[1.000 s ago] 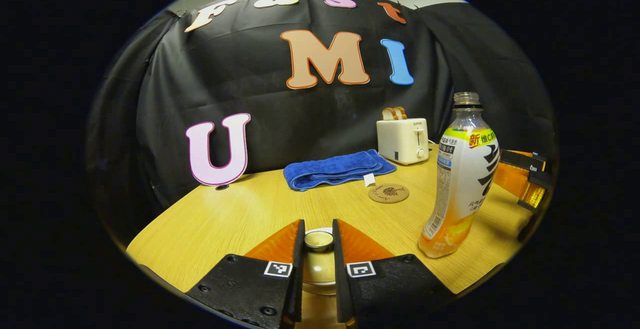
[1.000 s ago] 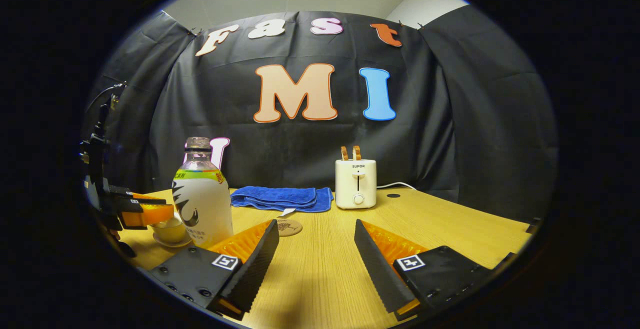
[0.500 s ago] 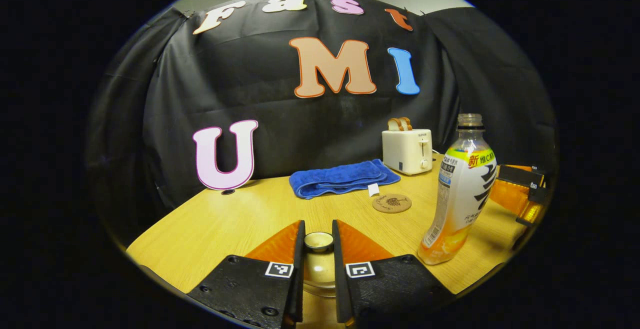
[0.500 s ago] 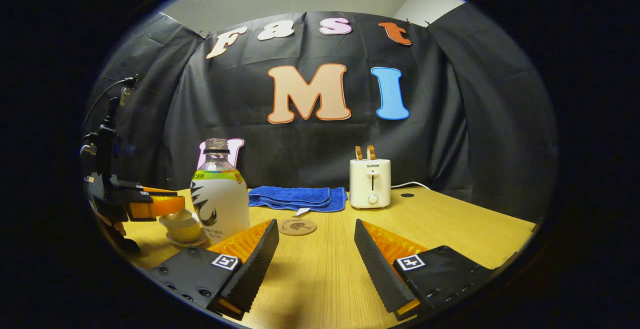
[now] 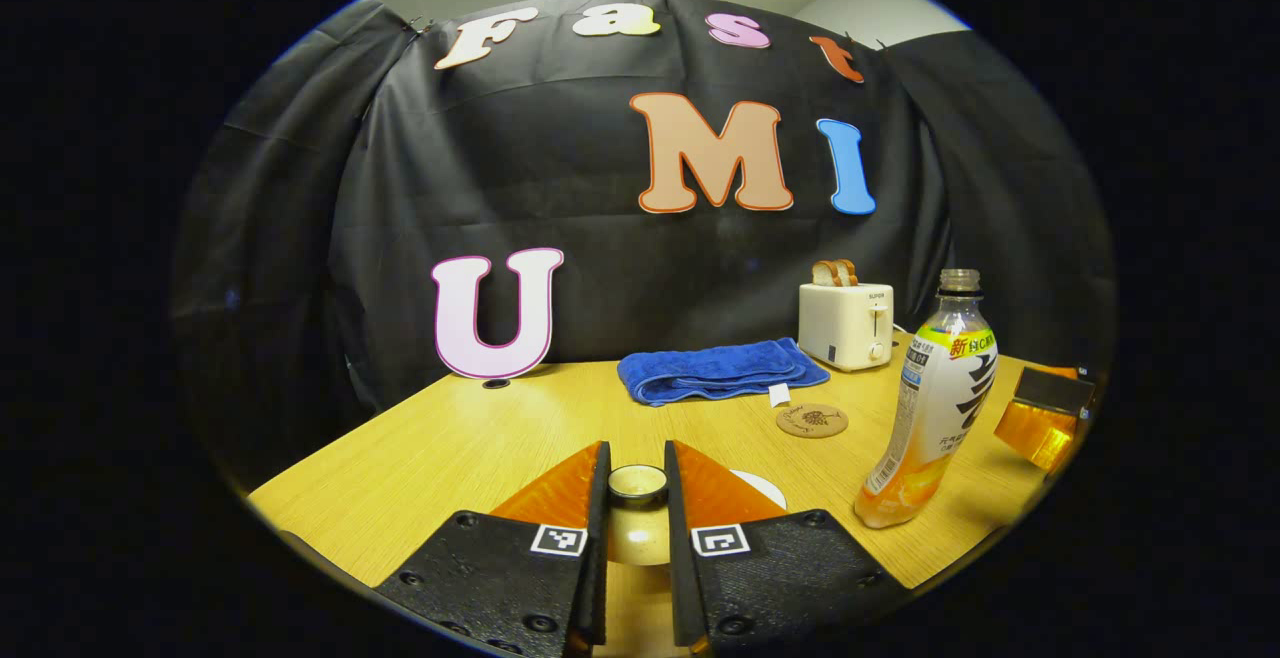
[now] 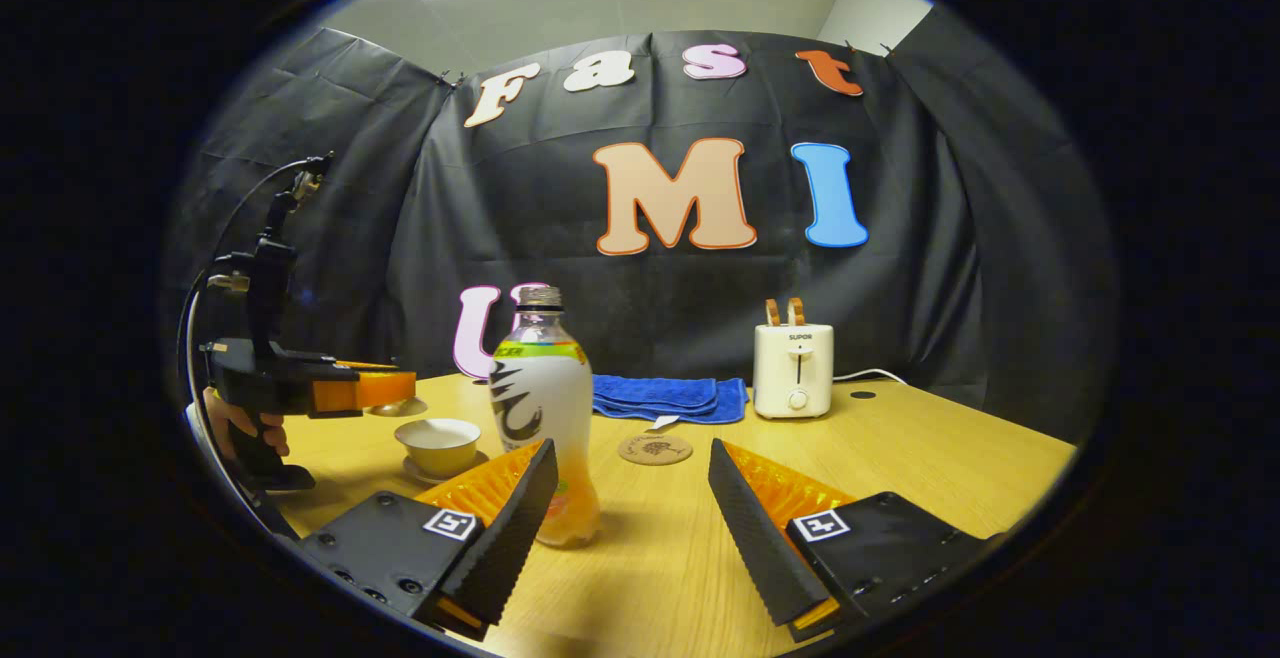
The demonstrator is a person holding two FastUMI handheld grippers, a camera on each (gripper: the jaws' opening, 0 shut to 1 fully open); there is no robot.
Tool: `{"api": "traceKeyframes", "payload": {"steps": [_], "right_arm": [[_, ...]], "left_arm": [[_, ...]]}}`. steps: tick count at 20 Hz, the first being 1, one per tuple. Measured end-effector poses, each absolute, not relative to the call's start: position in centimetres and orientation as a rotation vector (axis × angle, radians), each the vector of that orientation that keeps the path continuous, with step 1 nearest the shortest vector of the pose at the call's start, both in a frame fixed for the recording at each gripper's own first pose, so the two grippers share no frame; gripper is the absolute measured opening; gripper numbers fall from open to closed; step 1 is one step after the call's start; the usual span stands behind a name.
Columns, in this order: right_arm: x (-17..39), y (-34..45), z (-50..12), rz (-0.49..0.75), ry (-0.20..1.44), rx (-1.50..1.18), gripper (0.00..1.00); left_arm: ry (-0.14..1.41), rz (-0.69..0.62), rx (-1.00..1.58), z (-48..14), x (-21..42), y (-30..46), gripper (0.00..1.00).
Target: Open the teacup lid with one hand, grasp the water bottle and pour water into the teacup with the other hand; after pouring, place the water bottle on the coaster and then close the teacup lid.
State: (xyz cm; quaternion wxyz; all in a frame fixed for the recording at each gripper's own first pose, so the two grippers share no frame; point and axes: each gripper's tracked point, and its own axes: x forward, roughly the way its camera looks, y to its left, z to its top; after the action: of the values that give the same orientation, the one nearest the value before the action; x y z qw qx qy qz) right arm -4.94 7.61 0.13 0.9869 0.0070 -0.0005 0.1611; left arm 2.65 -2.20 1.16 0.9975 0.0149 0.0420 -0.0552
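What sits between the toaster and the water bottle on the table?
In the right gripper view, the coaster lies between the toaster and water bottle, with bare table around it.

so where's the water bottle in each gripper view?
Left gripper view: water bottle stands at the right, on the table, past the coaster.
Right gripper view: left of centre, just beyond the near left finger, the coaster to its right.
Shared landmark: the toaster, behind the coaster in both.
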Motion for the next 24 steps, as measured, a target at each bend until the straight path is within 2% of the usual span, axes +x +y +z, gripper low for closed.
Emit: {"api": "traceKeyframes", "payload": {"steps": [1, 2, 8, 9, 10, 16, 23, 24], "right_arm": [[-5.1, 7.9, 0.0, 0.329, 0.005, 0.015, 0.95], [-5.1, 8.3, -0.1, 0.333, 0.011, 0.02, 0.98], [-4.3, 10.7, -0.4, 0.363, 0.029, 0.018, 0.95], [-4.2, 11.0, -0.6, 0.369, 0.035, 0.014, 1.0], [-4.1, 11.5, -0.7, 0.378, 0.042, 0.016, 0.95], [-3.7, 13.4, -0.9, 0.393, 0.048, 0.012, 0.98], [-2.2, 15.0, -1.4, 0.383, 0.073, 0.004, 0.95], [-1.9, 15.3, -1.4, 0.379, 0.077, 0.003, 0.98]], "left_arm": [[0.073, -0.099, 0.035, 1.4, 2.4, -1.6, 0.24], [0.063, -0.086, 0.04, 1.7, 2.2, -0.9, 0.23], [0.044, -0.029, 0.044, 2.4, 1.8, 2.4, 0.23], [0.044, -0.025, 0.031, 2.4, 1.7, 2.5, 0.23], [0.047, -0.027, 0.022, 2.1, 1.7, 2.5, 0.23], [0.052, -0.024, 0.012, 1.4, 1.4, 3.3, 0.23], [0.035, -0.019, 0.012, 1.7, 1.4, 4.0, 0.23], [0.035, -0.014, 0.012, 1.8, 1.4, 4.2, 0.23]]}}
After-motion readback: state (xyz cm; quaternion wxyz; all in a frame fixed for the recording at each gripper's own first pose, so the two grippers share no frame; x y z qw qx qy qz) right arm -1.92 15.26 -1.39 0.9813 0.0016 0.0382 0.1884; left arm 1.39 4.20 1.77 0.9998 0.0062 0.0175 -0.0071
